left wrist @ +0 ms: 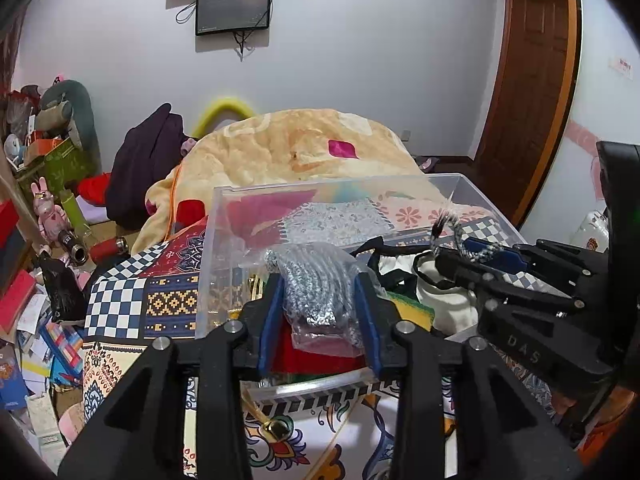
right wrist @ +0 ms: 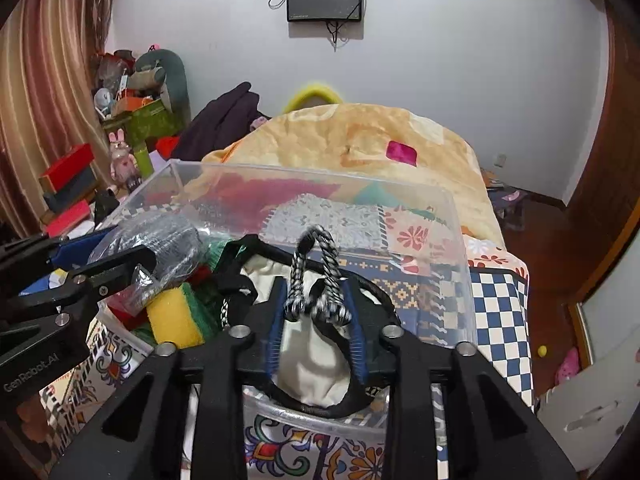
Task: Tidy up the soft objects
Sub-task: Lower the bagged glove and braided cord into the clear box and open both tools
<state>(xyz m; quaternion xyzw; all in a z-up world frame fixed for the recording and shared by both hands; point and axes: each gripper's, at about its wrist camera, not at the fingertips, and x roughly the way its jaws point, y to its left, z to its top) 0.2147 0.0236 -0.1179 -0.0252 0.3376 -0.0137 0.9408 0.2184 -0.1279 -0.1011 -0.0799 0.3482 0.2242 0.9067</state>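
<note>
Left wrist: my left tool [left wrist: 320,312] pinches a bagged grey bundle [left wrist: 316,288] over the clear bin [left wrist: 460,184]; right tool [right wrist: 316,312] clamps a speckled cord [right wrist: 316,276], possibly the cream bag's [right wrist: 312,352], which could snag.

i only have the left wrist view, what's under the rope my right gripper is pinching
Observer: A cream drawstring bag with black cord edging, sitting in the clear bin.
Operator: is the right one actually shut on the rope
Observer: Yes, the right gripper has the black-and-white rope loop clamped between its blue pads.
Operator: anything beside the bag
Observer: A yellow and green sponge lies left of it, below the left gripper's bagged grey bundle.
</note>
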